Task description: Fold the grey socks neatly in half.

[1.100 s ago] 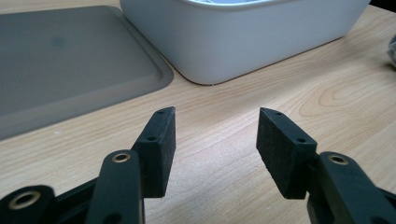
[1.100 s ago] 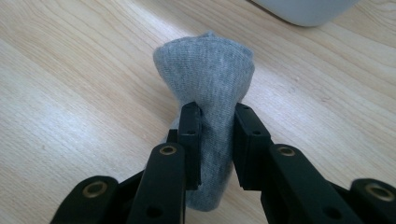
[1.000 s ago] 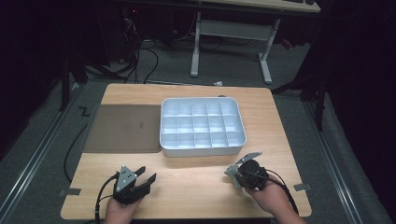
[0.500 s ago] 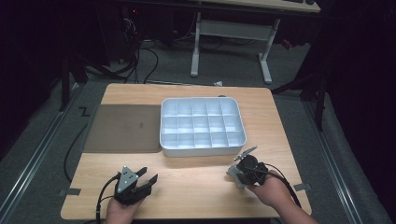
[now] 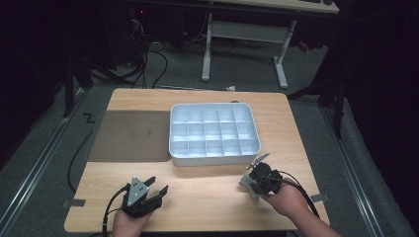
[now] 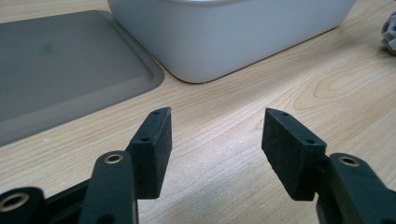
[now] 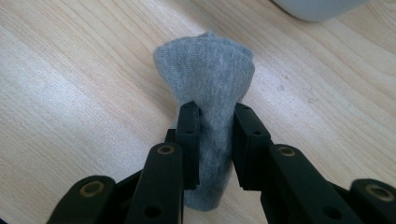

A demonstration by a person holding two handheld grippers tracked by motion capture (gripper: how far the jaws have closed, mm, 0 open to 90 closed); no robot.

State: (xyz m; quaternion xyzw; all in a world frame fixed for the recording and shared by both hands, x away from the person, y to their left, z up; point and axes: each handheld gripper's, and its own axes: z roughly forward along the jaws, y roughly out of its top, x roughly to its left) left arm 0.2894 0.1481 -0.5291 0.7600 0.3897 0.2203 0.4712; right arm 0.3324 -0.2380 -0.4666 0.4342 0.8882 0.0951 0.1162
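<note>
The right gripper (image 7: pixel 215 121) clamps a grey cloth (image 7: pixel 205 79) above the table (image 5: pixel 207 190) near the tray (image 5: pixel 214 157); the left gripper (image 6: pixel 215 140) gapes, holding nothing.

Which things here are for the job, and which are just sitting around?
Probably for the job:
- grey sock, pinched in the right gripper
- white divided tray
- left gripper, open, holding nothing

Just lying about, it seems:
- grey lid beside the tray
- cables on the floor
</note>
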